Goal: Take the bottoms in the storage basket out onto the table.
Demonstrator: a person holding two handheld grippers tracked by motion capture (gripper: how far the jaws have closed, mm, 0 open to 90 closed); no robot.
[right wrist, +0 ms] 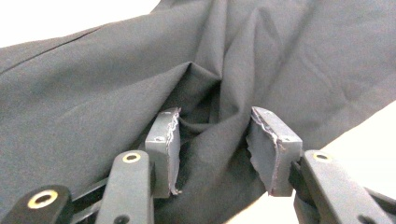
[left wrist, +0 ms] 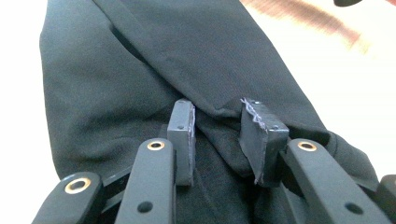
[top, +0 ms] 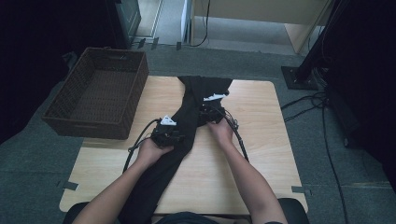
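A dark brown woven wicker basket point(top: 95, 93) stands at the far left corner of the light wooden surface point(top: 261, 154), hanging partly over that edge. To its right, a long black cloth garment point(top: 189, 126) runs from the middle of the far edge diagonally down to the near edge, where it drops off toward the person.

The left claw point(top: 175, 135) sits on the garment's left side, about midway down the surface. In the left gripper view its grey pads point(left wrist: 183, 135) stand partway apart with a raised fold of the black cloth bunched between them; the cloth lies against the pads, but I cannot tell whether they press on it.

The right claw point(top: 205, 113) rests on the garment's right side, a little nearer the far edge. Its pads point(right wrist: 164, 149) are likewise partway apart, a ridge of fabric gathered up between them and touching both inner faces.
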